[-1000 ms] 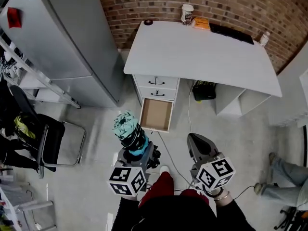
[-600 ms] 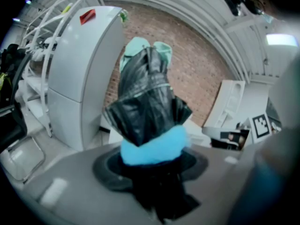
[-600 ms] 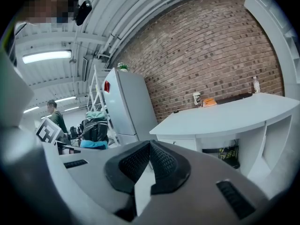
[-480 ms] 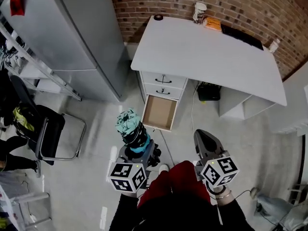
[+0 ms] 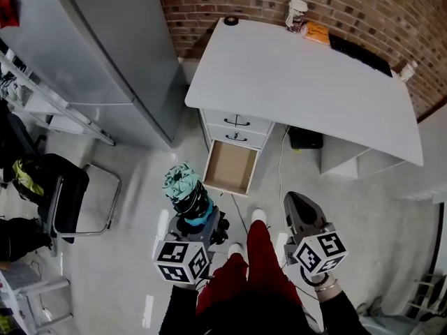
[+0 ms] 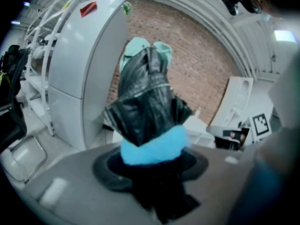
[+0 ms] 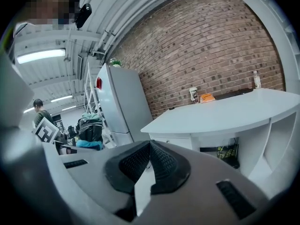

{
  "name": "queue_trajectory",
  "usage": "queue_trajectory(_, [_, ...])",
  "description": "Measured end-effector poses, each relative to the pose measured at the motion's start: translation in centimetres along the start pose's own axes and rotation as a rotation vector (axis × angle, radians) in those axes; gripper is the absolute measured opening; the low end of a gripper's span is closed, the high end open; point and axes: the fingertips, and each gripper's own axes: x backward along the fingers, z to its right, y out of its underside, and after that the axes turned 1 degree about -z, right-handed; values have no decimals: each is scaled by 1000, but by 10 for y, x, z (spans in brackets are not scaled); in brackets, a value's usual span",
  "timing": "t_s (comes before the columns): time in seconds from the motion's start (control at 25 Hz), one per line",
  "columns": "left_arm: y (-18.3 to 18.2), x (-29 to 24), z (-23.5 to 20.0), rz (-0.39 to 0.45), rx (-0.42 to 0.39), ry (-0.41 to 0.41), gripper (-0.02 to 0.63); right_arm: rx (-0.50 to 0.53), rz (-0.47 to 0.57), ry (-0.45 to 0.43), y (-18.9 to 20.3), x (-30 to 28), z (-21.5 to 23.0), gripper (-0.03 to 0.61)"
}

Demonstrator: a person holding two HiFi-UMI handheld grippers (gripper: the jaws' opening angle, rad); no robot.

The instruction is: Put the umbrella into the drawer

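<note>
A folded umbrella, black with a blue band and a mint-green top, stands upright in my left gripper, whose jaws are shut on its lower end. In the left gripper view the umbrella fills the middle, rising from between the jaws. My right gripper hangs to the right of it, shut and holding nothing; its pads meet at the tip. Ahead on the floor side of the white desk, the lowest drawer is pulled out and shows a bare brown bottom.
Two closed drawers sit above the open one. A grey fridge stands left of the desk and a black chair further left. A cup, an orange item and a keyboard lie along the brick wall. A cable runs over the floor.
The person has walked a step toward the desk, one foot now forward between the grippers. Both grippers came along with it, the umbrella still held upright in the left one.
</note>
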Motion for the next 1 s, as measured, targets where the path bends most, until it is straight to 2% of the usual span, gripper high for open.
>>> queue_trajectory(0.36, [41, -68, -31, -58, -9, -31, 224, -5, -42, -24, 46, -60, 50, 2])
queue_trajectory(0.76, [106, -159, -78, -97, -29, -36, 224, -36, -67, 18, 128, -125, 120, 2])
queue_trajectory(1.0, [146, -214, -100, -130, -53, -14, 224, -25, -68, 11, 177, -170, 147, 2])
